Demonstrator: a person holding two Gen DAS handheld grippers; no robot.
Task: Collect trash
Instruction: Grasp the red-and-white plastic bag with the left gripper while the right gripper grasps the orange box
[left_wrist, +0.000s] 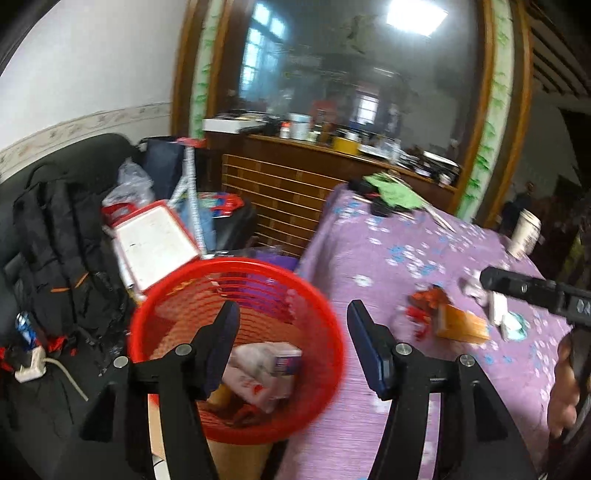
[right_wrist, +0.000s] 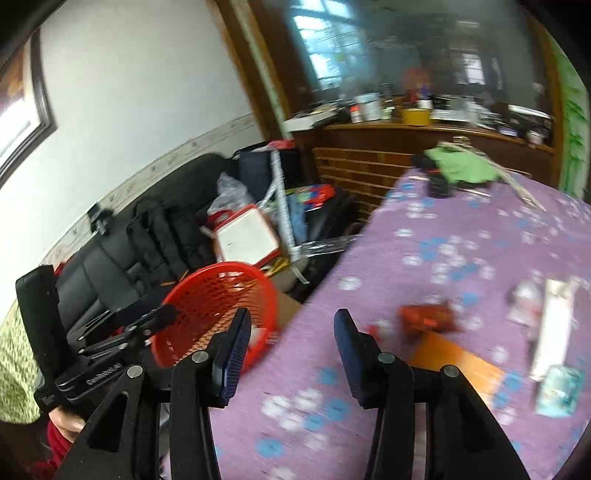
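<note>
A red mesh trash basket (left_wrist: 295, 295) stands beside the purple floral table (left_wrist: 388, 369) and holds white wrappers and a small box (left_wrist: 266, 365). My left gripper (left_wrist: 293, 314) is open and empty, above the basket's right rim. On the table lie a red wrapper (left_wrist: 428, 297), an orange box (left_wrist: 461, 325) and white and teal scraps (left_wrist: 509, 321). My right gripper (right_wrist: 291, 325) is open and empty over the table's near left edge. The basket (right_wrist: 192, 306), red wrapper (right_wrist: 424, 317), orange box (right_wrist: 461, 362) and white box (right_wrist: 554, 325) show in the right wrist view.
A black sofa (left_wrist: 55, 406) with a backpack (left_wrist: 62, 251), bags and a red-framed board (left_wrist: 155, 243) lies left of the basket. A paper cup (left_wrist: 524, 232) and green cloth (left_wrist: 391, 190) sit on the far table. A wooden cabinet with a mirror (left_wrist: 351, 92) stands behind.
</note>
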